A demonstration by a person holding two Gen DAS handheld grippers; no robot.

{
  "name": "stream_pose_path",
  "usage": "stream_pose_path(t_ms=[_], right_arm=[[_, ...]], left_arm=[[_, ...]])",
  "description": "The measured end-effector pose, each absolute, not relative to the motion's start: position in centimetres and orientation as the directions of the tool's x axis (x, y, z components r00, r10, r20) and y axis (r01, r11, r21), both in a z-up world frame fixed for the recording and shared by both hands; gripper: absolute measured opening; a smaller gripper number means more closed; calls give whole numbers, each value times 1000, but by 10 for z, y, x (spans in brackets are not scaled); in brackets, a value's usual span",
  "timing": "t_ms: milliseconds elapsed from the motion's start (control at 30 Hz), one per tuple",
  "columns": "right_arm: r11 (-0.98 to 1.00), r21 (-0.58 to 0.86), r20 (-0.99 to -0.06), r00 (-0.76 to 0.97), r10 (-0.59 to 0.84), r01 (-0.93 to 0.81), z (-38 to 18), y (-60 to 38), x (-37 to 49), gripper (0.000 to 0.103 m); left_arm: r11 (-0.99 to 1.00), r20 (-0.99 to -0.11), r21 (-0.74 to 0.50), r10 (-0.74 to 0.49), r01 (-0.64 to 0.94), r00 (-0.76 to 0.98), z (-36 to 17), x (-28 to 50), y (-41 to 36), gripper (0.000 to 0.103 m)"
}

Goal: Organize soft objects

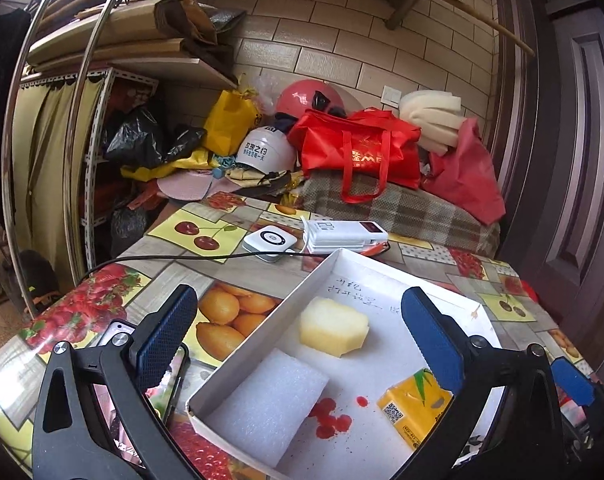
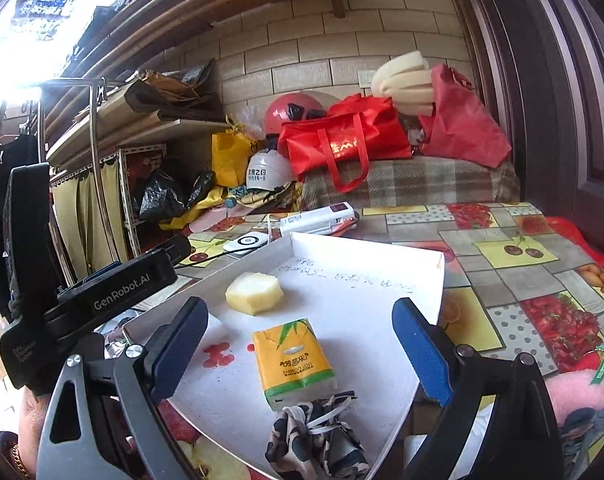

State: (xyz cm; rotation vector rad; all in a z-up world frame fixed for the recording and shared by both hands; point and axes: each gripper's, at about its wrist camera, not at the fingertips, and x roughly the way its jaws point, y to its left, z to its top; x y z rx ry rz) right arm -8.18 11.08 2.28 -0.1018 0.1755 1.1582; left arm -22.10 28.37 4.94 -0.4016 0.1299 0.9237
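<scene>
A shallow white box [image 1: 342, 264] lies on the fruit-print table. It holds a yellow sponge [image 1: 334, 327], a white foam block [image 1: 268, 396] and a yellow tissue pack [image 1: 412, 410]. My left gripper [image 1: 302, 344] is open above the box, empty. In the right wrist view the box [image 2: 366, 252] holds the sponge [image 2: 254, 293], the tissue pack [image 2: 294, 362] and a patterned cloth bundle [image 2: 314, 438] at its near edge. My right gripper [image 2: 302, 348] is open over the tissue pack, empty. The left gripper's body [image 2: 102, 296] shows at left.
A phone [image 1: 114, 332] lies left of the box under my left finger. A white charger [image 1: 269, 242], cable and power bank [image 1: 346, 236] sit behind the box. A pink plush [image 2: 578, 394] lies at the right. Bags, helmets and foam pile up at the back.
</scene>
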Motion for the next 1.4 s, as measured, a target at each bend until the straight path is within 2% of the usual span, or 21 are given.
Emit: stream_pose_path(t_ms=[400, 600, 700, 900, 1033, 1133, 1233, 1300, 1400], right_arm=[[380, 33, -157, 371, 915, -924, 22, 76, -84, 94], [383, 75, -136, 371, 919, -921, 23, 50, -76, 94], [391, 74, -121, 381, 917, -917, 25, 34, -73, 94], [513, 77, 0, 514, 858, -855, 34, -33, -45, 94], [623, 88, -36, 623, 782, -777, 36, -71, -7, 94], [652, 132, -113, 642, 758, -746, 33, -91, 23, 94], [657, 153, -168, 635, 754, -739, 30, -103, 44, 94], [658, 135, -197, 631, 751, -741, 30, -104, 51, 94], [643, 131, -240, 605, 759, -754, 27, -104, 58, 94]], left_arm=[[547, -273, -73, 793, -834, 544, 51, -203, 236, 103], [612, -302, -104, 731, -784, 611, 49, -200, 223, 103], [634, -282, -113, 718, -765, 636, 51, -201, 211, 103], [682, -266, -221, 646, -697, 716, 52, -216, 202, 103], [716, -260, -206, 617, -667, 742, 55, -213, 191, 103], [798, -287, -178, 517, -575, 806, 55, -202, 172, 103], [916, -367, -152, 297, -372, 882, 52, -180, 139, 103], [970, -415, -86, 172, -227, 893, 52, -165, 109, 103], [994, -488, 3, 100, -113, 867, 49, -146, 73, 103]])
